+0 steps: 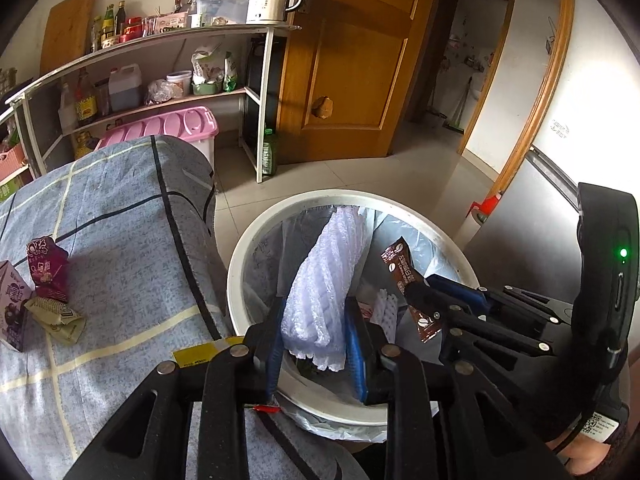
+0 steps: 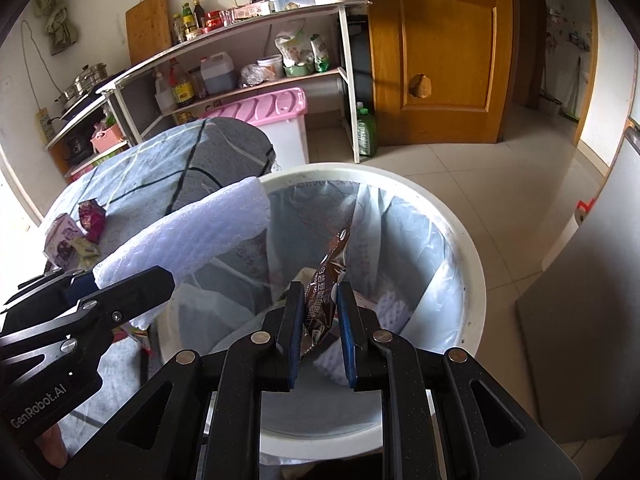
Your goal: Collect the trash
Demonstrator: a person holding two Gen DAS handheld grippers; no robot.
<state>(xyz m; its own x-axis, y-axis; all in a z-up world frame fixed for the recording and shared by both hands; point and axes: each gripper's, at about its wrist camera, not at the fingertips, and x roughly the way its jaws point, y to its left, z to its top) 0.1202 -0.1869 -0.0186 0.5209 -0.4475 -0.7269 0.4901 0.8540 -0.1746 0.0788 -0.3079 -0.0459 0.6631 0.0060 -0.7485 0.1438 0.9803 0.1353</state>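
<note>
White foam sheet (image 1: 320,280) pinched in my left hand-held gripper (image 1: 316,344), brown sachet (image 2: 326,296) clamped in my right hand-held gripper (image 2: 320,320), both above the lined bin (image 1: 256,248).

Trash bin (image 1: 256,240) on the floor, just right of the covered table (image 1: 120,240); foam sheet (image 1: 320,276) and coffee sachet (image 1: 400,268) above its opening. Carton (image 1: 14,308) and two wrappers (image 1: 48,268) together on the table's left part. Shelf unit (image 1: 160,40) behind the table; door (image 1: 352,60) to its right.

Wrist views close above bin (image 1: 256,240) (shared)
</note>
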